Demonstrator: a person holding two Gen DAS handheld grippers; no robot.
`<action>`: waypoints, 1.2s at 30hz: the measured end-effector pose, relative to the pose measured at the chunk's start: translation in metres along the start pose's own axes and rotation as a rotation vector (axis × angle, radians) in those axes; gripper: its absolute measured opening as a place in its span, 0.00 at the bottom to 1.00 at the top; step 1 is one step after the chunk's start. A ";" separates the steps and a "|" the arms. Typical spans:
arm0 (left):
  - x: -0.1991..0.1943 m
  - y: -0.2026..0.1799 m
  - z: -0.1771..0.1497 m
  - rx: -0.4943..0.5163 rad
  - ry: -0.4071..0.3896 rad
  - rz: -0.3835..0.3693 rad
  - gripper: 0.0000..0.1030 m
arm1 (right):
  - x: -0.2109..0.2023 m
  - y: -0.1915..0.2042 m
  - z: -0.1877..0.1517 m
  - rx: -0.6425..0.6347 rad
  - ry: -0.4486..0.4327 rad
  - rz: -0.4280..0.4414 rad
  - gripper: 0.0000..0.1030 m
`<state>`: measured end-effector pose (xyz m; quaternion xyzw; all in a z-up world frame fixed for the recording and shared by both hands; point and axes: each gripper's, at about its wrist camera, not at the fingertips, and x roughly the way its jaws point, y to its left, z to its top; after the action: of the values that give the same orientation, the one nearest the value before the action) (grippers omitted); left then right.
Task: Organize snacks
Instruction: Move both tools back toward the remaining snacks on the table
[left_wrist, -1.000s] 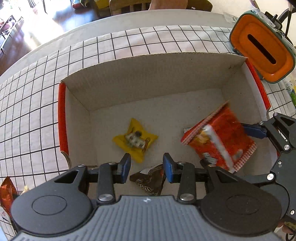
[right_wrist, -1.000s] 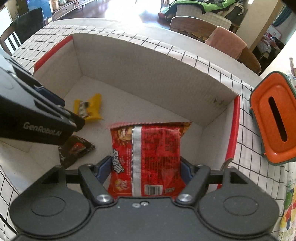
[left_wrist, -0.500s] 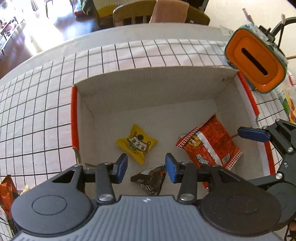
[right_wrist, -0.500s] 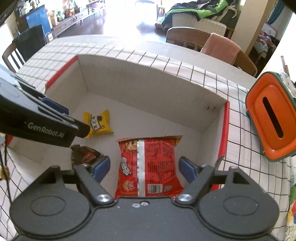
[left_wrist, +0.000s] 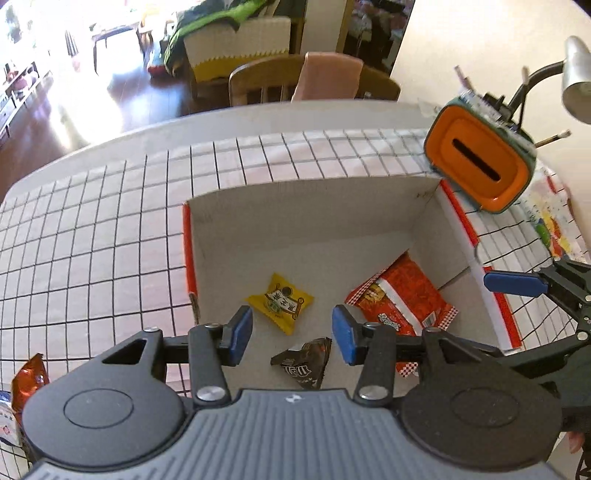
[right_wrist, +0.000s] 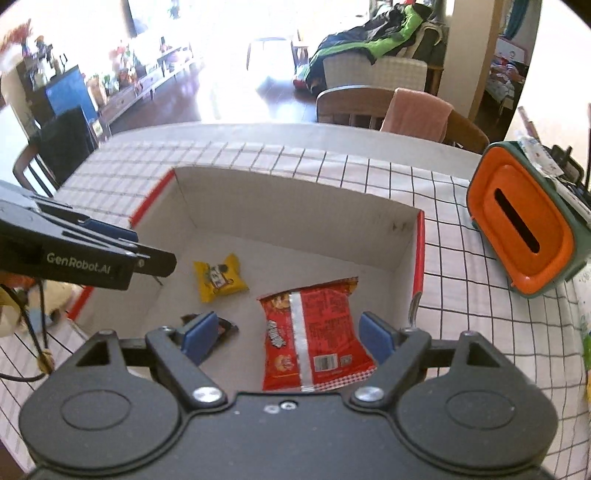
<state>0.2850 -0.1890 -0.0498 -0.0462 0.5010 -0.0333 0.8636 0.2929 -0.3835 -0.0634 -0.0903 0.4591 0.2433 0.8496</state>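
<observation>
An open cardboard box (left_wrist: 306, 206) (right_wrist: 295, 206) with red edges sits on the checked tablecloth. Three snacks lie on its floor: a red packet (left_wrist: 402, 299) (right_wrist: 314, 332), a yellow packet (left_wrist: 279, 302) (right_wrist: 219, 277) and a dark brown packet (left_wrist: 303, 365) (right_wrist: 223, 326). My left gripper (left_wrist: 292, 334) is open and empty, above the box's near edge. My right gripper (right_wrist: 288, 336) is open and empty, raised above the red packet; it also shows in the left wrist view (left_wrist: 517, 284).
An orange tissue box (left_wrist: 476, 170) (right_wrist: 524, 225) stands right of the cardboard box. More snack packets (left_wrist: 26, 384) lie on the cloth at the near left. Chairs (right_wrist: 369, 107) stand behind the table. A lamp (left_wrist: 572, 74) is at the far right.
My right gripper let go of the red packet, which now lies on the box floor. Both grippers have risen and pulled back from the box.
</observation>
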 end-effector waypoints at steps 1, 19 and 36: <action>-0.005 0.001 -0.001 0.002 -0.009 -0.004 0.45 | -0.005 0.001 -0.001 0.010 -0.013 0.001 0.81; -0.074 0.050 -0.052 0.007 -0.147 -0.027 0.52 | -0.052 0.056 -0.012 0.077 -0.195 0.057 0.91; -0.130 0.132 -0.123 0.003 -0.277 0.017 0.71 | -0.047 0.142 -0.022 0.051 -0.277 0.170 1.00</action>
<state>0.1148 -0.0496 -0.0131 -0.0446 0.3774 -0.0199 0.9248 0.1843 -0.2843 -0.0273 0.0047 0.3495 0.3126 0.8832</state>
